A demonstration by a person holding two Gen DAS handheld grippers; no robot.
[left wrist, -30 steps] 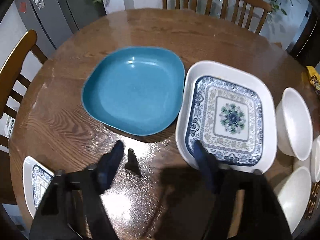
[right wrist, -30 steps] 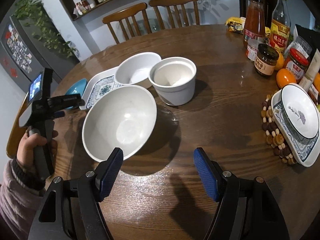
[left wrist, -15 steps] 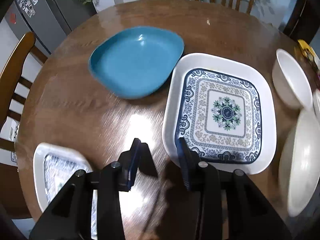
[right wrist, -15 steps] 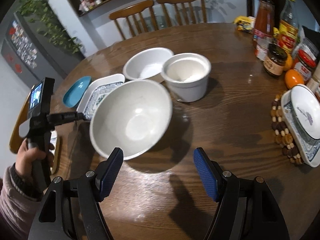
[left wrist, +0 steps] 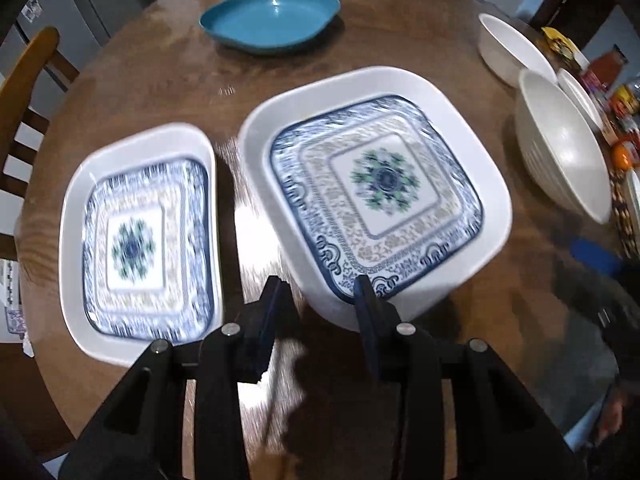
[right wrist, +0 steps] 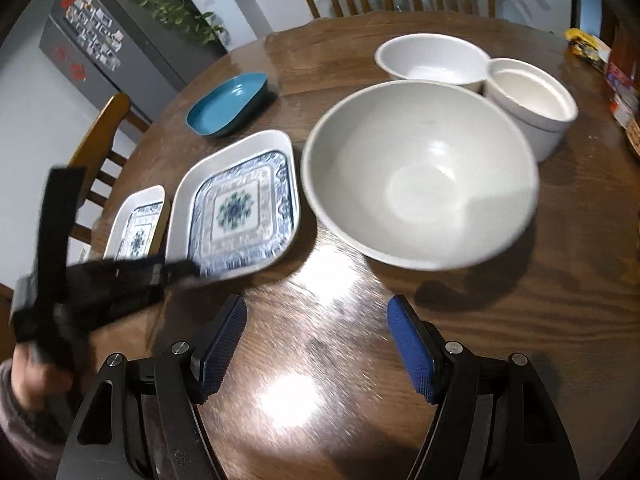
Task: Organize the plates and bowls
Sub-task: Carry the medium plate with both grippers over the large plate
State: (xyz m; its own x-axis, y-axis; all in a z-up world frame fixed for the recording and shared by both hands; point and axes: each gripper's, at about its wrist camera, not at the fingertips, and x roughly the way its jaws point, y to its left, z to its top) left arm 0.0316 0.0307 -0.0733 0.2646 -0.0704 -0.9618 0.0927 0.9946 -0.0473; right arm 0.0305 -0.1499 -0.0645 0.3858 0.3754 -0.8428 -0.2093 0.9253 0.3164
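Now the left gripper [left wrist: 320,294] pinches the near rim of the big patterned plate [left wrist: 376,188]; the right gripper [right wrist: 316,340] hangs spread over bare table [right wrist: 520,320].

A round wooden table [right wrist: 520,340] carries everything. Wooden chairs [right wrist: 100,132] stand at its far and left edges. A yellow packet [right wrist: 586,48] lies near the far right edge. A grey fridge [right wrist: 100,52] stands beyond the left edge, leafy plants [right wrist: 176,4] above it.
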